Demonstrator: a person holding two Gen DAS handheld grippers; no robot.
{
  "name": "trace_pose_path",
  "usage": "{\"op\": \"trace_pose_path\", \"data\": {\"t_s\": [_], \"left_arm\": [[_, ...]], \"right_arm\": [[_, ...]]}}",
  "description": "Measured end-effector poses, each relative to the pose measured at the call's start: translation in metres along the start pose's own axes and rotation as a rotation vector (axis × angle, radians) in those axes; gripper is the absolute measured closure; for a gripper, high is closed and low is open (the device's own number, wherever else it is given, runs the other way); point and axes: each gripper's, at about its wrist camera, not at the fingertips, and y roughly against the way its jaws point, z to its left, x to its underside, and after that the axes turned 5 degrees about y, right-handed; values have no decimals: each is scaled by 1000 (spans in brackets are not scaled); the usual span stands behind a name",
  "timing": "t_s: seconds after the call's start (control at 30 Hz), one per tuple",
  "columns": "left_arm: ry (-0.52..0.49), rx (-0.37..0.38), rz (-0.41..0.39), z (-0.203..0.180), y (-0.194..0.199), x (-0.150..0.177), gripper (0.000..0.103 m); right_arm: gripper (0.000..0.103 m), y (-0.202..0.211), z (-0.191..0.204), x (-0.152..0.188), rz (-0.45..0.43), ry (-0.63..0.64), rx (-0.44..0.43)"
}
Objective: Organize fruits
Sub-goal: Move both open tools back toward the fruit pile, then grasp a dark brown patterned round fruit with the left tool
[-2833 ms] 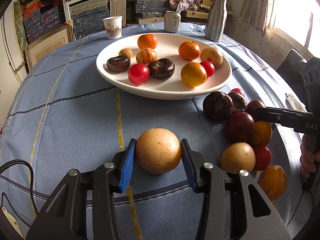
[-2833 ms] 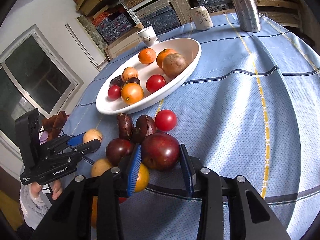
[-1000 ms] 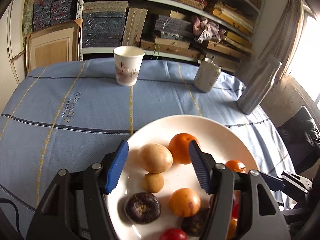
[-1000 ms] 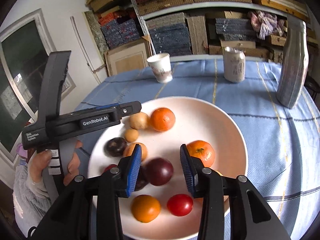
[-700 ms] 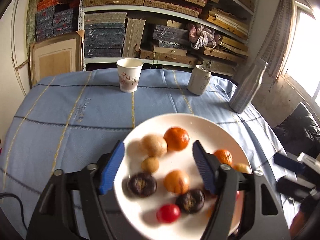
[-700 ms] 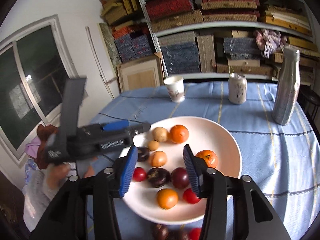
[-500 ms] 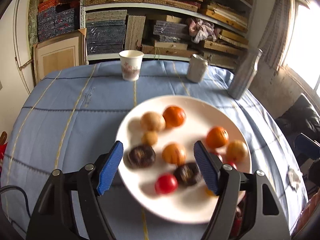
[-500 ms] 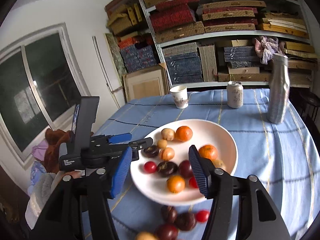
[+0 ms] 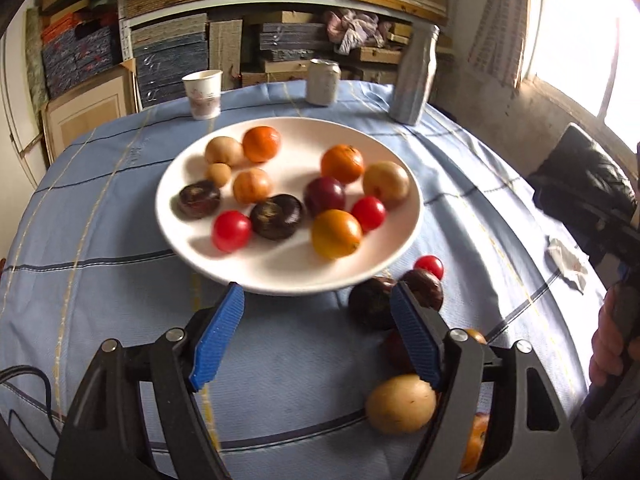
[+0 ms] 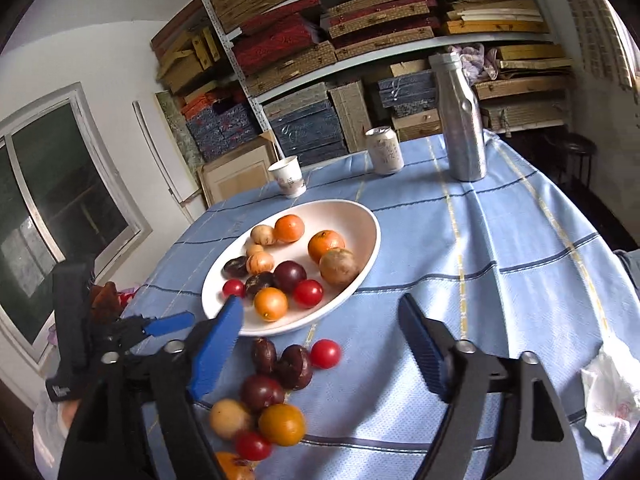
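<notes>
Left wrist view had your left hand-held gripper (image 9: 316,332) at the bottom of the frame, empty and opening over bare blue cloth on the surface (image 9: 100,216), so nothing sat between its pads. To lower right, the loose fruits (image 9: 400,402) lay clustered on the cloth, likely the next pick; the right blue pad covered part of that cluster. Beyond, at mid-frame, the white plate (image 9: 404,236) carried the fruit already sorted.

Right wrist view showed your right hand-held gripper (image 10: 320,344) opening wide and empty, angled toward that pile at lower centre. It laid out the whole pile, which the other view cut off, and a crumpled tissue (image 10: 612,392) at right. At the back stood a paper cup (image 10: 289,178), a can (image 10: 385,151) and a metal bottle (image 10: 460,120).
</notes>
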Motion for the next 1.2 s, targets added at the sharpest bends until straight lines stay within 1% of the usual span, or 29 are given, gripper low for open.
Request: {"op": "trace_pose_path", "data": {"t_s": [0.17,0.3,0.33,0.37,0.43,0.47,0.53,0.7,0.93,1.07,1.2], "left_arm": [[-20,-17,30,-12,-14,3,29],[-22,-11,41,-19,-19,4,29],[-25,-14,39,-21,-20,3,27],[-29,-23,33,-24,-21,3,23],[-33,-30,30,-27,-23,1,19],[-37,-37,24,-29,-23,1,18],[-51,-46,18,-32,-23,1,18],[-81,-79,14,-36,-25,4,18],[-61,-108,13,-27,-27,8,15],[-36,-104,15,-16,-25,9,9],[-20,-155,-8,4,-12,14,8]], "right_arm": [[17,3,1,0,-11,11,3],[17,1,1,0,-3,7,6],[17,2,1,0,-4,7,5],[17,2,1,0,-5,6,5],[15,2,1,1,-7,6,7],[15,3,2,1,-8,5,9],[11,3,3,1,-8,4,12],[10,2,2,1,-3,2,11],[10,2,1,1,0,0,8],[10,2,1,1,-1,0,7],[10,2,1,1,0,0,6]]}}
